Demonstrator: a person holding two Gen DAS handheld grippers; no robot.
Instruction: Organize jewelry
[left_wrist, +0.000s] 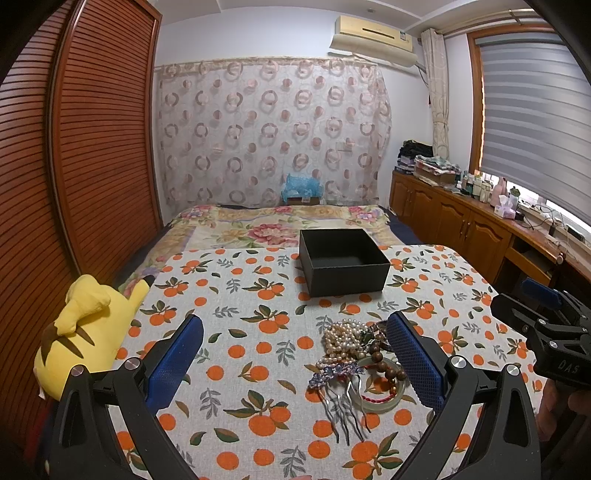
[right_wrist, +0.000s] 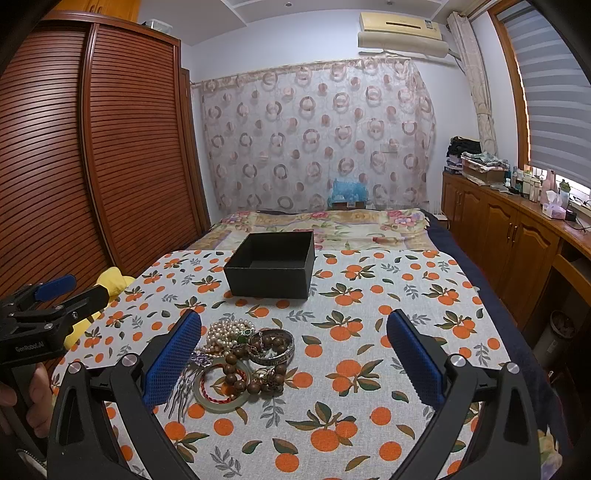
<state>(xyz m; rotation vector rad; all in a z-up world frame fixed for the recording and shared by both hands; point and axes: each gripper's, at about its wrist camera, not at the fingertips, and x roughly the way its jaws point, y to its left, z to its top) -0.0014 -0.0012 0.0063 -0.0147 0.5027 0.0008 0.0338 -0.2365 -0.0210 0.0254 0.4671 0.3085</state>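
A heap of jewelry lies on the orange-print cloth: pearl strands (left_wrist: 345, 334) (right_wrist: 225, 334), a brown wooden bead bracelet (left_wrist: 388, 365) (right_wrist: 240, 369), a pale jade bangle (left_wrist: 380, 400) (right_wrist: 221, 397), a metal hair comb (left_wrist: 341, 410) (right_wrist: 181, 391) and a patterned bangle (right_wrist: 273, 349). An empty black box (left_wrist: 343, 262) (right_wrist: 271, 266) stands behind the heap. My left gripper (left_wrist: 295, 328) is open, the heap just inside its right finger. My right gripper (right_wrist: 293, 325) is open, the heap beside its left finger. Neither holds anything.
The orange-print cloth (left_wrist: 240, 295) (right_wrist: 369, 295) covers a table set over a floral bed (left_wrist: 258, 225). A yellow plush toy (left_wrist: 81, 332) (right_wrist: 110, 282) sits at the table's left edge. A slatted wardrobe (right_wrist: 110, 147) stands left; wooden cabinets (right_wrist: 517, 240) run along the right.
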